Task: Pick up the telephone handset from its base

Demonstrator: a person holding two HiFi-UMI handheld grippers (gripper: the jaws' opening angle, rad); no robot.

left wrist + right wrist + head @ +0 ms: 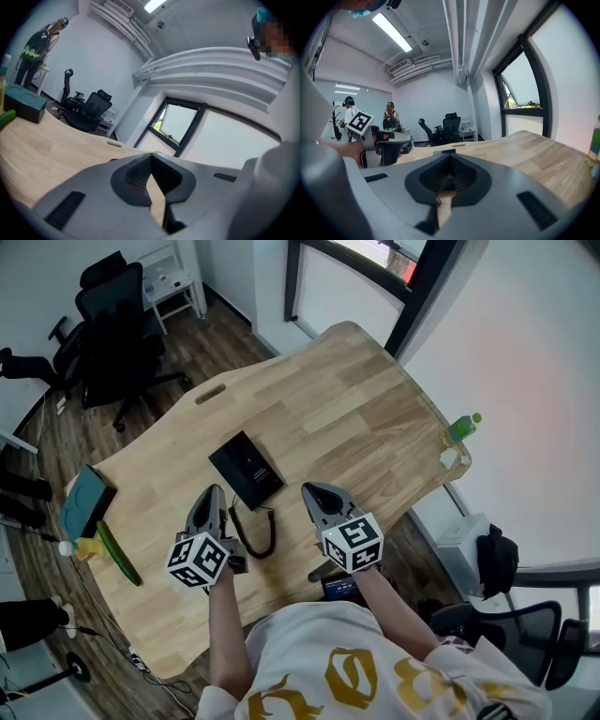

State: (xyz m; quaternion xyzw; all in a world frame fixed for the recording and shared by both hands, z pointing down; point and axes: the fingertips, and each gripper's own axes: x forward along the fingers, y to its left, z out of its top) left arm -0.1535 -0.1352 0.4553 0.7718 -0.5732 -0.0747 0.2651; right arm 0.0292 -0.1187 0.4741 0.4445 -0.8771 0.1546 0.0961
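Note:
A flat black telephone (246, 468) lies in the middle of the wooden table (375, 418), its handset resting on the base. Its coiled black cord (261, 532) trails toward me. My left gripper (215, 491) hovers just short of the phone's near left corner, jaws shut and empty. My right gripper (309, 489) sits to the right of the phone, also shut with nothing in it. In the left gripper view the left gripper (151, 158) shows closed pads over bare tabletop. The right gripper (450, 157) points along the table, with the left gripper (370, 138) at its left.
A teal box (82, 501), a long green object (120, 554) and a yellow item (86, 547) lie at the table's left edge. A green bottle (462, 427) stands at the right edge. Black office chairs (117, 329) stand beyond. A dark device (339, 588) lies at the near edge.

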